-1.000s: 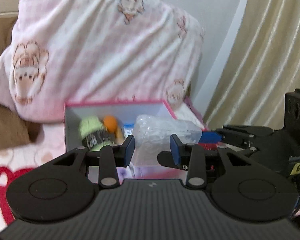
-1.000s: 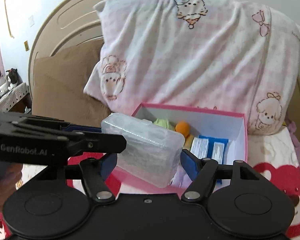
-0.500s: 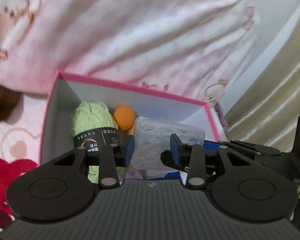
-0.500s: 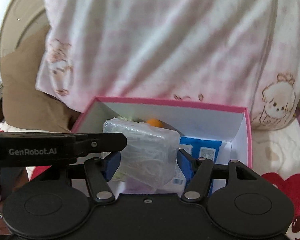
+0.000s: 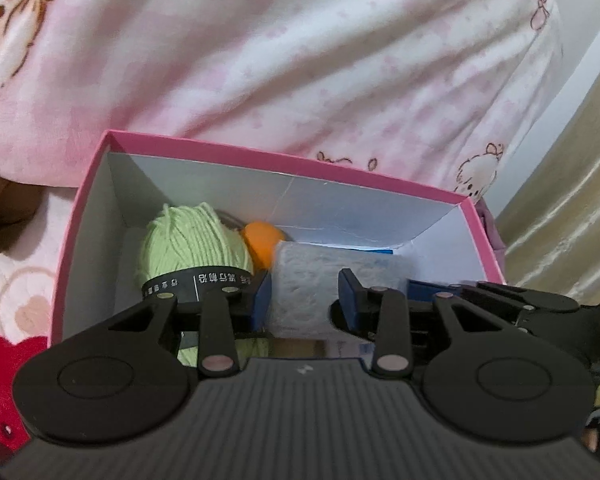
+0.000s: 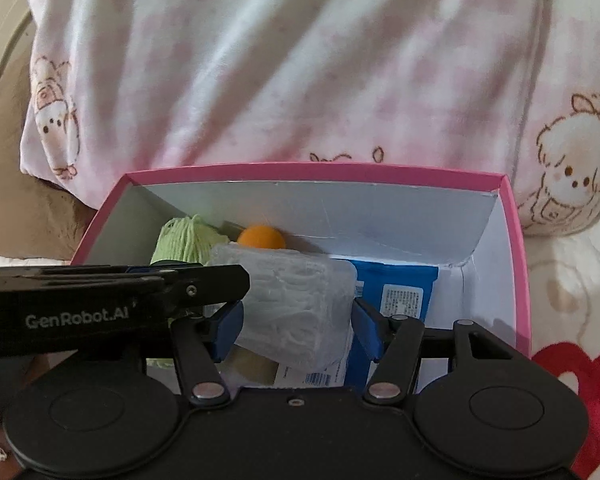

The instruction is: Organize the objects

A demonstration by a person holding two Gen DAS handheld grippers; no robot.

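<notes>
1. Both claws are gripping one clear plastic case over the pink box on the bed.
2. Left claw is clamping its end; right claw is clamping its sides.
3. Green yarn and an orange ball are sitting toward the box's far left corner, blue packets toward its right.

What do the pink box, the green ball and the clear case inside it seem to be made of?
Pink box: probably cardboard, matte pink outside and plain white inside, with creased, folded corners.
Green ball: yarn, soft wound strands under a black paper band.
Clear case: seemingly frosted translucent plastic, with white contents showing through faintly; what they are cannot be told.
</notes>
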